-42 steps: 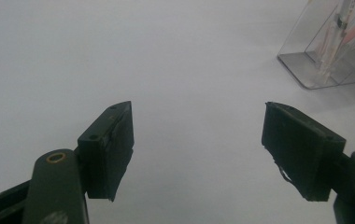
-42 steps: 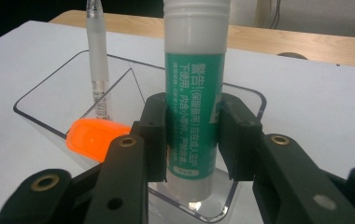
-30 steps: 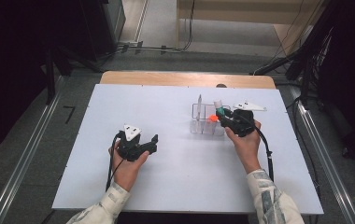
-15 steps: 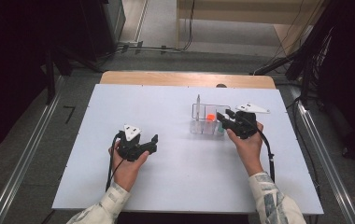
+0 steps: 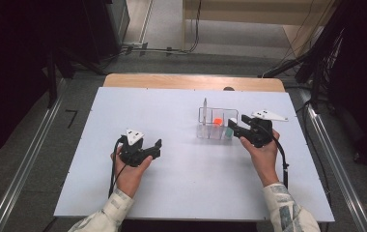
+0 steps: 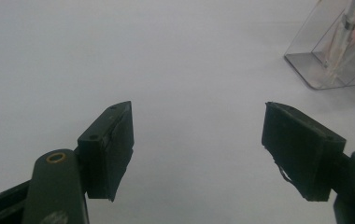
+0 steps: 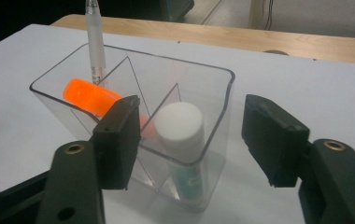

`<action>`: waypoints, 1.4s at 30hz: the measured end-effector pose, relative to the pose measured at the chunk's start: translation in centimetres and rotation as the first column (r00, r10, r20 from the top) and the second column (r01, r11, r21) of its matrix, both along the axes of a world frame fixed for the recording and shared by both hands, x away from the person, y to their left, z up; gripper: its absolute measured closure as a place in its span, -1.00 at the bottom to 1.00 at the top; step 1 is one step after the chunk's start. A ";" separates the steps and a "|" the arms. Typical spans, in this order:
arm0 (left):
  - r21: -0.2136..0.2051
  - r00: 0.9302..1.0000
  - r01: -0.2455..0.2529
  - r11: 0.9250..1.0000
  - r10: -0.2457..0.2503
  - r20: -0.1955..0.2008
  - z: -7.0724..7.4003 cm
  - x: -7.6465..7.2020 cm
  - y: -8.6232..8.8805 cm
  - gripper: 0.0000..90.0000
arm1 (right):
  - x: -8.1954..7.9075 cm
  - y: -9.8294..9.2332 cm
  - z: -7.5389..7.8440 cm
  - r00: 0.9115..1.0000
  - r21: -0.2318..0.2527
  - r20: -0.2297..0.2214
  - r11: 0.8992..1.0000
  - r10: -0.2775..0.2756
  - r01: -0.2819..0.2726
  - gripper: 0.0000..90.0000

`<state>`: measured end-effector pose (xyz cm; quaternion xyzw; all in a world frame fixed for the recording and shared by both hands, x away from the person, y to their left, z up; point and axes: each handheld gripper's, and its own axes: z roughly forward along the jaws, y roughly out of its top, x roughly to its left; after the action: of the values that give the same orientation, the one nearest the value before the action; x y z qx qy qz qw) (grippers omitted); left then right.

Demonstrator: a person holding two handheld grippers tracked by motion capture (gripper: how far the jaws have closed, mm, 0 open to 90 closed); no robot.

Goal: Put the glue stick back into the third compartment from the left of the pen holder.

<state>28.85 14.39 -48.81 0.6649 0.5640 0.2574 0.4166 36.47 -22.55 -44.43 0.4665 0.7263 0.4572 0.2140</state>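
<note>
The glue stick point(image 7: 181, 140) stands straight up in the near slot of the clear box point(image 7: 213, 121), white cap on top. The right claw point(image 7: 192, 140) has just been opening; its jaws are now apart on each side of the stick, not touching it. An orange marker point(image 7: 89, 97) leans in the next slot. A pen point(image 7: 95, 39) stands behind. The left claw point(image 6: 199, 149) is open above the bare surface point(image 5: 172, 111).

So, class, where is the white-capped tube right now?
In the right gripper view the tube stands upright in the clear holder's nearest compartment, beside the orange marker.
</note>
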 end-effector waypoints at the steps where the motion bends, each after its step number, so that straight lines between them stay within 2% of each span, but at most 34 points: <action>1: 0.000 1.000 -0.003 1.000 0.003 0.000 0.0 0.0 0.0 -0.44 | -0.1 -0.1 0.0 1.000 -0.005 0.002 1.000 -0.006 0.006 -0.27; 7: 0.000 1.000 -0.009 1.000 0.009 0.000 0.0 0.0 0.3 -0.44 | -0.7 -1.0 0.0 1.000 -0.003 0.013 1.000 -0.022 0.023 -0.32; 26: -0.019 0.999 -0.042 0.999 0.042 -0.004 0.1 -0.3 2.0 -0.44 | -3.1 -2.2 -1.2 1.000 -0.049 -0.022 0.999 -0.017 0.016 -0.43; 42: -0.021 0.998 -0.066 0.998 0.066 -0.001 0.1 -1.3 3.7 -0.44 | -5.5 -5.2 -2.2 0.997 -0.077 -0.058 0.996 -0.058 0.054 -0.48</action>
<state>27.59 18.07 -48.69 0.6415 0.5882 0.2648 0.4150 30.99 -27.72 -46.62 0.4919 0.7359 0.4089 0.2222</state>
